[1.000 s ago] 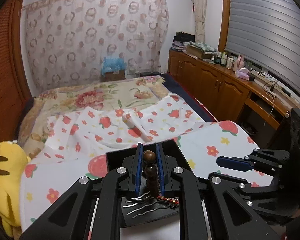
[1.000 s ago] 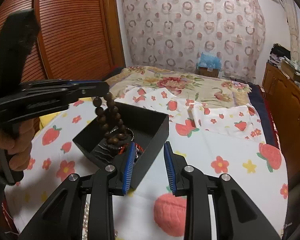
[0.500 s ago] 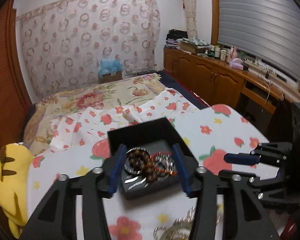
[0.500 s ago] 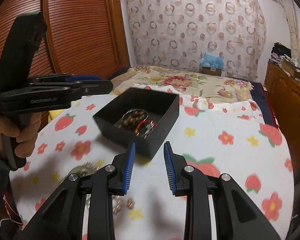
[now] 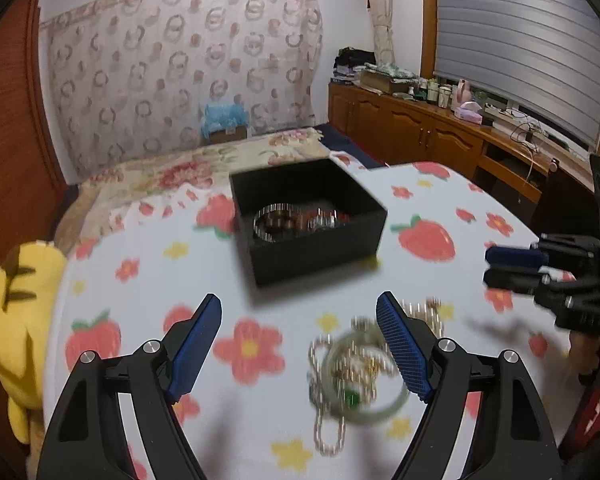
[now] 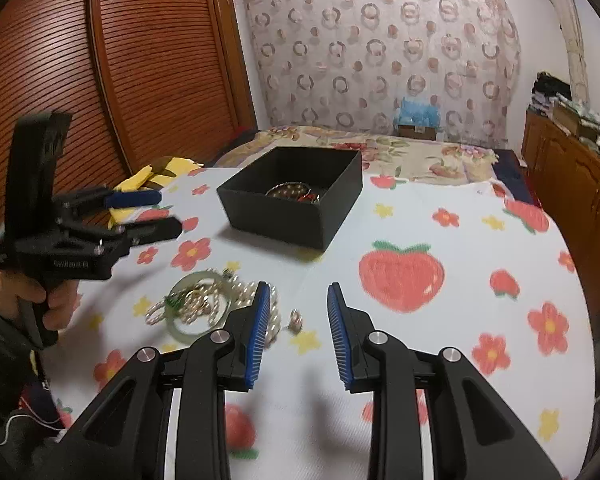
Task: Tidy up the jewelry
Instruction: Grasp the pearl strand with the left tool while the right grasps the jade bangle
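Centrally on the strawberry-and-flower cloth point(image 6: 440, 216) sits the black box point(image 5: 320, 248), open-topped, and it serves as the landmark for everything else. Inside it, against the floor of the box, lie a dark bead bracelet point(image 5: 278, 222) ringed by a silvery bangle and some red-and-silver pieces beside it, all blurred. Nearer the cameras than the box, well apart from it, a loose heap of jewelry point(image 6: 204, 304) rests on the cloth: a pale green bangle point(image 5: 364, 380) with a pearl strand point(image 6: 274, 312) and gold-coloured chain tangled through and over it. The left gripper point(image 5: 300, 344) hovers on the near side of the box with its blue-padded fingers spread wide and nothing between them; its right finger overlaps the heap in the left wrist view. The right gripper point(image 6: 296, 332) is also on the near side of the box, jaws parted and empty, its left finger just beside the pearls. To the left of the box a yellow plush toy point(image 5: 16, 320) lies at the cloth's edge.
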### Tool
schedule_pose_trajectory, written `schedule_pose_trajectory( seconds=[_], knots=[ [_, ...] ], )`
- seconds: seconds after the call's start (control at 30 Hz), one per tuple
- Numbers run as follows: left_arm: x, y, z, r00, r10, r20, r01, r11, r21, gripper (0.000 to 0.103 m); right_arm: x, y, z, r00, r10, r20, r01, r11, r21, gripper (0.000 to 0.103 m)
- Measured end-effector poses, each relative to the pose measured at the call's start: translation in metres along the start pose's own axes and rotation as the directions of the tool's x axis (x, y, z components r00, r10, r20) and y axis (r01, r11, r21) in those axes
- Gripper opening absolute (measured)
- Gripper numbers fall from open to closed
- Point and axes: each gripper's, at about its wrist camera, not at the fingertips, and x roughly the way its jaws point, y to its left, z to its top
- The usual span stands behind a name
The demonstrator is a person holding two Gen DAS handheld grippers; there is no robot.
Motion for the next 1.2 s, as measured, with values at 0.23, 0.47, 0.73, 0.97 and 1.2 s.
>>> schedule_pose_trajectory(
  seconds=[0.23, 0.47, 0.73, 0.97, 1.2],
  knots=[
    [-0.007, 0.002, -0.039, 0.995, -0.074, -0.072, 0.071, 0.997, -0.038, 0.065, 0.002, 0.017, -0.006, 0.999, 0.026, -0.021, -0.026, 1.0, -0.014, 0.032],
    [0.0, -0.008, -0.052, 0.984, -0.12, -0.127, 0.117, 0.993, -0.032, 0.034, 0.014, 0.036, -0.009, 0.997, 0.05, -0.053, -0.052, 0.998, -0.042, 0.032],
    [0.007, -0.012, -0.052, 0.984, -0.121, -0.131, 0.117, 0.992, -0.037, 0.03, 0.02, 0.045, -0.01, 0.996, 0.058, -0.071, -0.063, 0.996, -0.061, 0.032],
    [0.007, -0.011, -0.049, 0.983, -0.135, -0.122, 0.13, 0.991, -0.043, 0.011, 0.021, 0.045, -0.012, 0.995, 0.061, -0.076, -0.066, 0.996, -0.062, 0.032],
    [0.003, -0.003, -0.049, 0.981, -0.16, -0.108, 0.153, 0.986, -0.073, 0.007, 0.026, 0.049, -0.014, 0.994, 0.07, -0.085, -0.075, 0.995, -0.067, 0.032]
  ],
)
